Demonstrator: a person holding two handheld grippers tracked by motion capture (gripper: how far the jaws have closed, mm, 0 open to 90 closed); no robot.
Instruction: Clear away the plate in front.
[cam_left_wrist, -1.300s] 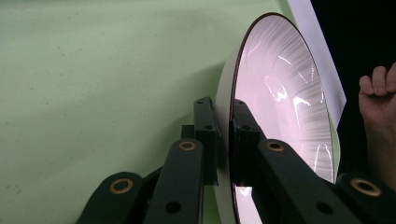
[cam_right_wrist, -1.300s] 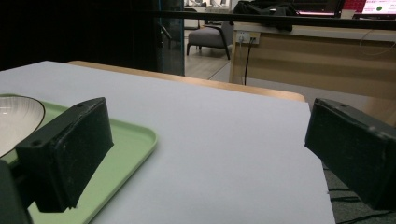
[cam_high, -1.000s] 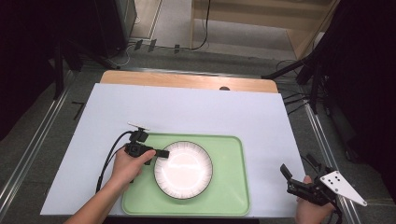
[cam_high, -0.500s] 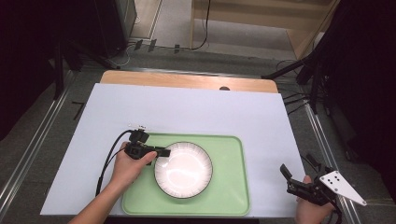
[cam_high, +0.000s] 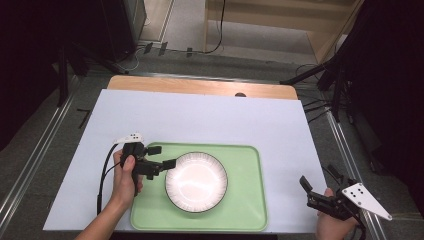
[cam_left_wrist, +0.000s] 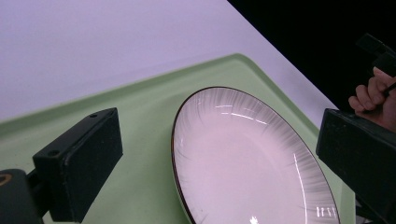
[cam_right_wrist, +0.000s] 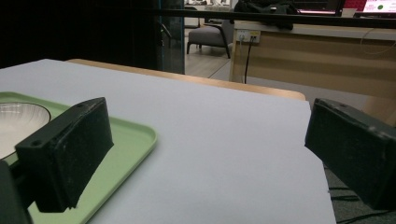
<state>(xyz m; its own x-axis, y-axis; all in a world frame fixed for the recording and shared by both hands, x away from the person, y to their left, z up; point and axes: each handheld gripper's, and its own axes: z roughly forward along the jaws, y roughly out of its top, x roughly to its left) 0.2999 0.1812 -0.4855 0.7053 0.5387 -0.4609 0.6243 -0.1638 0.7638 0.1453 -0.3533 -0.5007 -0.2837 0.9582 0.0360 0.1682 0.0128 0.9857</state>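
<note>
Little has shifted: left gripper hovers, jaws spread wide, plate just ahead on the green tray. Right gripper idles, released. Glossy rim might slip out.

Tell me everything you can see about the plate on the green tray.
The plate is round, white and glossy, ceramic by its look, with fine lines radiating across its broad rim and a thin dark line along its edge. It is empty and lies flat, right way up, on the green tray, slightly left of the tray's middle. The left gripper, jaws apart, is at its left edge; whether a jaw touches the plate cannot be told. Light glares off its centre.
</note>
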